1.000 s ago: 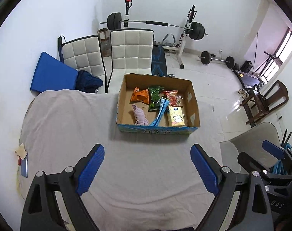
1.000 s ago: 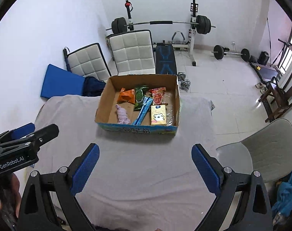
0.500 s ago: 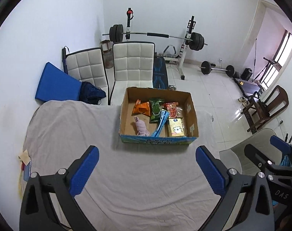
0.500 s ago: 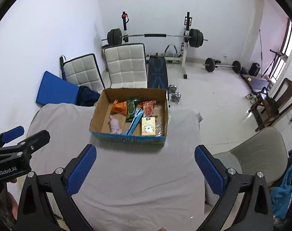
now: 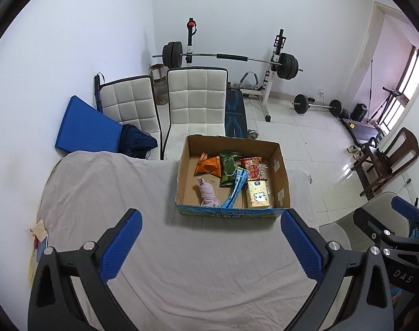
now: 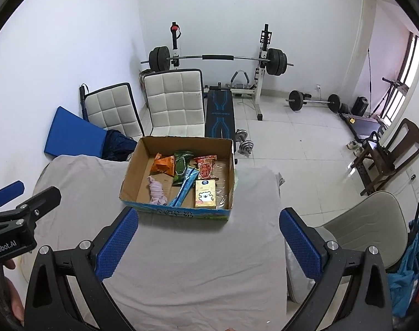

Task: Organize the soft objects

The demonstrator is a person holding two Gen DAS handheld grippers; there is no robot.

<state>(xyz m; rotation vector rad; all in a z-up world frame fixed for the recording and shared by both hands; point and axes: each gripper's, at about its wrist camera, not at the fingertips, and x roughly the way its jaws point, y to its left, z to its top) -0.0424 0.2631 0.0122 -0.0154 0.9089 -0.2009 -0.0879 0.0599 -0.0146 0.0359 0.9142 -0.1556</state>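
The cardboard box [image 5: 231, 176] sat at the far side of the cloth-covered table [image 5: 181, 262], holding snack packets [image 5: 228, 165], a pink cloth bundle [image 5: 208, 193] and a yellow carton [image 5: 257, 197]. The left gripper [image 5: 210, 240], jaws just widened, hung spread and empty; the right gripper [image 6: 208, 237] hung spread too, holding nothing.

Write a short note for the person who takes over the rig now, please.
Left gripper: jaws have just opened wide, nothing between them.
Right gripper: open, empty.
Both hang over the grey cloth, short of the cardboard box.
In the box: snack packets, a pink cloth bundle, a blue strip, a yellow pack.
Done: all visible items are boxed.
Left: possibly nothing.
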